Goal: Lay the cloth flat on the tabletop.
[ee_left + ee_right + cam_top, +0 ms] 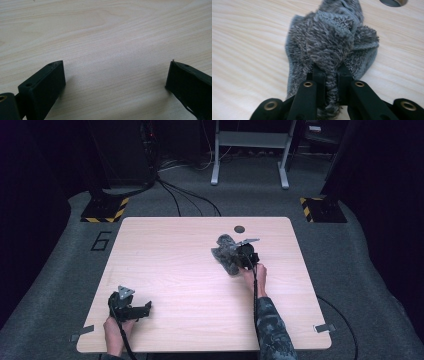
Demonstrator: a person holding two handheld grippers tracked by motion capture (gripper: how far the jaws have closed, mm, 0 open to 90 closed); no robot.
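1. The right gripper (331, 75) clenches a fold of a crumpled grey cloth (332, 42) lying on the far right part of the wooden table (190, 285).
2. Seen from above, the cloth (226, 252) stretches from near the dark round hole (239, 229) toward the person's right hand (255, 272).
3. The left gripper (115, 77) rests released at the near left, jaws wide over bare wood.

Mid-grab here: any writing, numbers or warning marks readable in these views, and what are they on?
"6": a large dark number on the grey floor carpet, left of the table.
Yellow-and-black hazard stripes, no words: on the two floor plates, the left floor plate and the right floor plate.
No text on the table, the grey towel or either hand-held gripper.
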